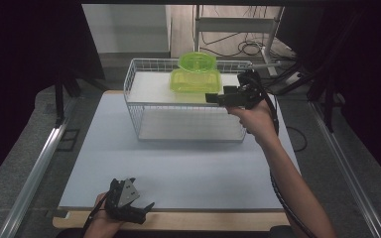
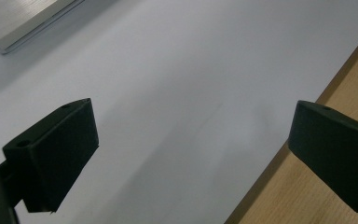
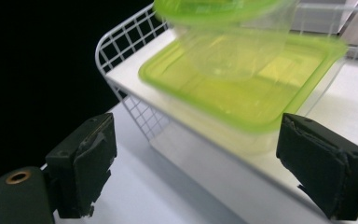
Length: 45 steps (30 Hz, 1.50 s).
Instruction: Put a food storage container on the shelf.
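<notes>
A white wire rack (image 1: 131, 96) stands at the back of the table. On its top shelf sits a rectangular container with a green lid (image 1: 195, 81) (image 3: 242, 95), and a round green-lidded container (image 1: 197, 61) (image 3: 223, 9) rests on top of it. My right gripper (image 1: 212, 97) (image 3: 196, 163) hovers open at the rack's right front, just short of the rectangular container. My left gripper (image 1: 144, 210) (image 2: 191, 154) stays low at the table's front edge, open, with nothing between its jaws.
A pale mat (image 1: 178, 163) covers the wooden table (image 2: 279, 196). The rack's lower shelf (image 1: 188, 126) is bare. Metal rails (image 1: 34, 168) run along both sides. Cables and a desk frame (image 1: 238, 29) lie behind the table.
</notes>
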Tool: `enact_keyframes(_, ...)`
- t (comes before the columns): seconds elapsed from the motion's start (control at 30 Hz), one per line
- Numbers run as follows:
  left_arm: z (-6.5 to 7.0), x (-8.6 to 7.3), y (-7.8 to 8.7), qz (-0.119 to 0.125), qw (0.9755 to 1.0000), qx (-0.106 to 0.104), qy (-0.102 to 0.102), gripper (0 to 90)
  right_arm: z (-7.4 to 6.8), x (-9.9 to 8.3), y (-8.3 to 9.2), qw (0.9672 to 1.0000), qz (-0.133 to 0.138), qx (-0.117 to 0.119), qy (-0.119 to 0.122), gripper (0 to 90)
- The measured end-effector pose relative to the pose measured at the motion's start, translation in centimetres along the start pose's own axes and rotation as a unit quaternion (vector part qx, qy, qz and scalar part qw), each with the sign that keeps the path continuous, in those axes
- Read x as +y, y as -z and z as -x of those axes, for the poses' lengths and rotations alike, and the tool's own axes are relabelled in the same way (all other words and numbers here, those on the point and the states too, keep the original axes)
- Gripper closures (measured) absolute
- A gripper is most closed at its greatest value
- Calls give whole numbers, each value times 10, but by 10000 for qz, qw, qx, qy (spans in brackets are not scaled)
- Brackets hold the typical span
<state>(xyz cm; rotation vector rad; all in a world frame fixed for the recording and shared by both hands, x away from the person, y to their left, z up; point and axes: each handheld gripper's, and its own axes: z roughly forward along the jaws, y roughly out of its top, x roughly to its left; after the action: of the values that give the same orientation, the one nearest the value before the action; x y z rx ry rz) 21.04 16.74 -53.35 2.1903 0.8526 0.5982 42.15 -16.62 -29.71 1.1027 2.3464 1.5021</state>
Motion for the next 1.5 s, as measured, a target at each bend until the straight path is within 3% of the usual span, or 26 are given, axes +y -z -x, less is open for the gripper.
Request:
enact_keyframes(0.23,-1,0,0,67,10000,-5,69,11,-7,-25,-2,9997,-171,70,170,102)
enact_keyframes(0.53,-1,0,0,81,9999,-35,93,10,-12,-48,-3,9994,-202,133,235,77)
enact_keyframes(0.7,-1,0,0,82,9999,-15,71,10,-14,-66,-9,9986,-249,4,461,54)
enact_keyframes(1.03,-2,0,1,101,9999,-65,118,7,-7,-99,-13,9980,-280,-146,546,34)
enact_keyframes(1.2,-4,-1,1,203,9994,-195,225,7,-3,-113,-12,9979,-240,-248,551,34)
enact_keyframes(1.33,-7,-1,3,401,9974,-396,440,17,0,-122,-13,9972,-278,-318,612,34)
enact_keyframes(1.5,-8,-2,2,354,9963,-519,582,22,-2,-131,-14,9964,-285,-365,710,32)
